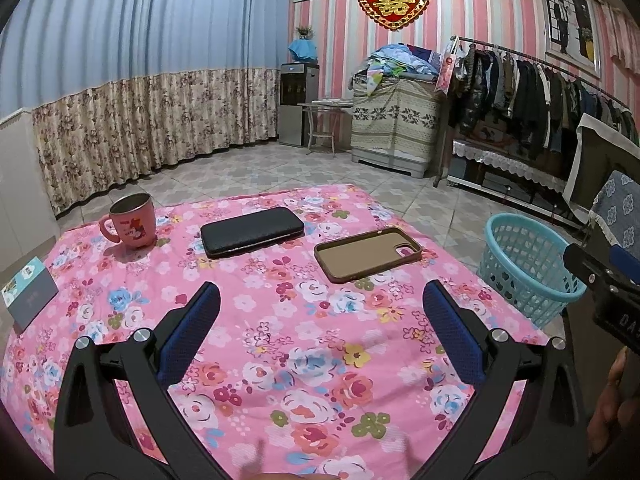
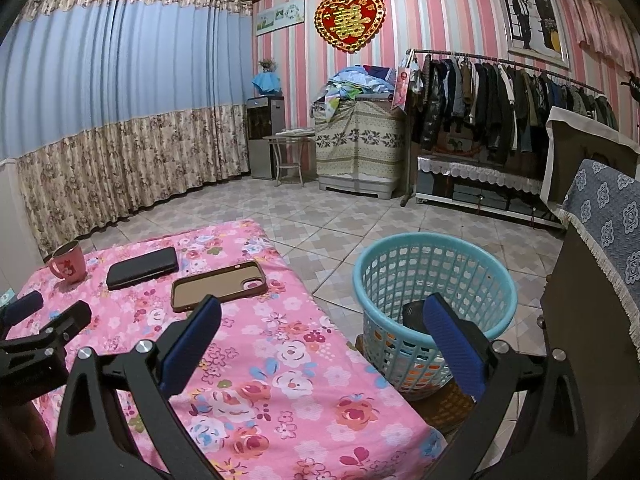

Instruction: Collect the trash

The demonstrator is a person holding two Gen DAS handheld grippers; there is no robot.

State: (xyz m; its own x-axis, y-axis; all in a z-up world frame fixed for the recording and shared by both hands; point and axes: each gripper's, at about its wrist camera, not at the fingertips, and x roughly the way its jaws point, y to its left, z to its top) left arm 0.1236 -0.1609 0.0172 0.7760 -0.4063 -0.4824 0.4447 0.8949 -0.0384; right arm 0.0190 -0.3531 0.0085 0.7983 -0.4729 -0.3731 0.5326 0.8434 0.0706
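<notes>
- The left gripper hangs over the near middle of the table, its blue-padded fingers spread wide with nothing between them.
- The right gripper is held at the table's right edge, fingers likewise spread and empty; its right finger lies in front of the basket's near rim in the right wrist view.
- The table is covered by a pink floral cloth.
- At the left edge of the cloth stands a small grey and light-blue card box, tilted.
- Farther in, right of centre, a brown phone case lies open side up.
- Just left of it and a little farther lies a black wallet-type case, closed and flat.
- At the far left stands a pink mug, upright, handle to the left.
- A light-blue plastic basket stands off the table to the right, lower than the tabletop; something dark lies inside it, and I cannot tell what it is.
- No loose trash can be made out on the cloth.
- Far across the tiled floor are curtains and a clothes rack.
</notes>
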